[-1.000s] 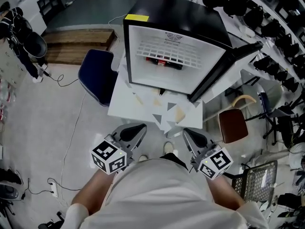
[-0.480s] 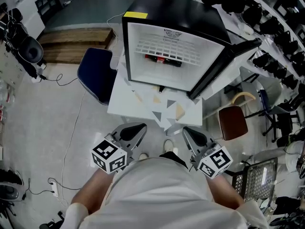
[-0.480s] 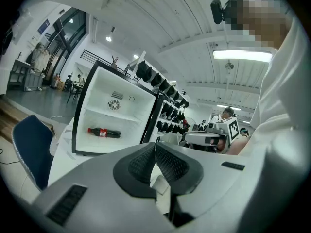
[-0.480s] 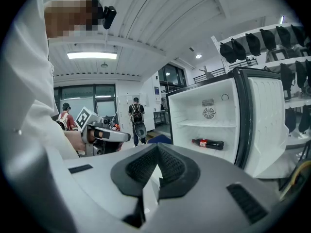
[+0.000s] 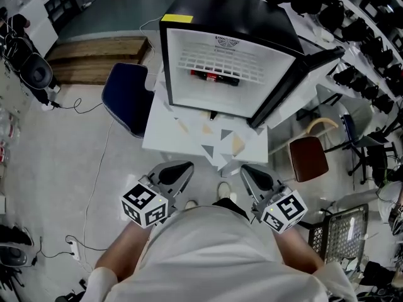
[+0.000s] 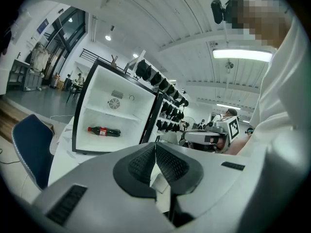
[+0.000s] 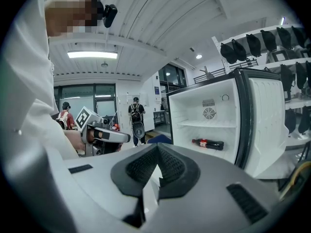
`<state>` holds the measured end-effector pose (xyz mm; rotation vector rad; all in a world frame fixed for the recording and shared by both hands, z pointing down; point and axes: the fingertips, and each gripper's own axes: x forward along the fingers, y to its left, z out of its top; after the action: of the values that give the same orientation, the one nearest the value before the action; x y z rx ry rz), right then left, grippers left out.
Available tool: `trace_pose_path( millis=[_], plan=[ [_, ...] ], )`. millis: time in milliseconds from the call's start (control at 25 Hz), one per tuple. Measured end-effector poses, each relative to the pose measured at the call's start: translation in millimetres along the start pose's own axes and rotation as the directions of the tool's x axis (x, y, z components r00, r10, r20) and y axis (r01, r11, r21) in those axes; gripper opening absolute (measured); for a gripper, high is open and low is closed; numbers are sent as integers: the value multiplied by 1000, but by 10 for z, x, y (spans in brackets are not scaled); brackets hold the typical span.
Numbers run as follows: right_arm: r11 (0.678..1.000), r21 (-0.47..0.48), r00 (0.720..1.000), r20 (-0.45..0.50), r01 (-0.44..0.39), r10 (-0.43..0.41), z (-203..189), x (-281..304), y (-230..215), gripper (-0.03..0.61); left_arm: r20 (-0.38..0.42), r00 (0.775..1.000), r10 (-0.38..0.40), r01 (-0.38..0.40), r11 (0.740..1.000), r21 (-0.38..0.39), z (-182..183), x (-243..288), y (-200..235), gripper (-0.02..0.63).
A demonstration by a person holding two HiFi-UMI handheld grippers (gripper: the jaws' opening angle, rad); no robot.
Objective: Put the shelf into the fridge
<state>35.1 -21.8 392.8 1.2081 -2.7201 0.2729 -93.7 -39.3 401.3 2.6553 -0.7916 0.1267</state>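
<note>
On the table [image 5: 164, 140] ahead of both tongs, the open fridge [image 5: 239, 11] seems to have its shelf [image 5: 220, 65] seated above the bottle [image 5: 215, 77], so with left tongs [image 5: 187, 166] and right tongs [image 5: 245, 168] clenched empty, I'd only check it sits level.

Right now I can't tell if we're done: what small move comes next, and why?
The left gripper and right gripper are shut and empty, and the wire shelf already sits in the fridge above the cola bottle, so probably reach the right one to the open door and swing it closed.
</note>
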Motion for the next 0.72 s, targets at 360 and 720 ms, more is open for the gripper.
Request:
trace_pose_path(
  millis=[360,720],
  plan=[
    [1000,4,1000,-2,2,-2,-3,-14,-54,8,-16,1000,-2,2,1000,1,-25,67,10,21],
    [1000,11,1000,-5,12,-12,15,-29,-267,8,-28,1000,-13,13,1000,-5,19,293,41,21]
  ],
)
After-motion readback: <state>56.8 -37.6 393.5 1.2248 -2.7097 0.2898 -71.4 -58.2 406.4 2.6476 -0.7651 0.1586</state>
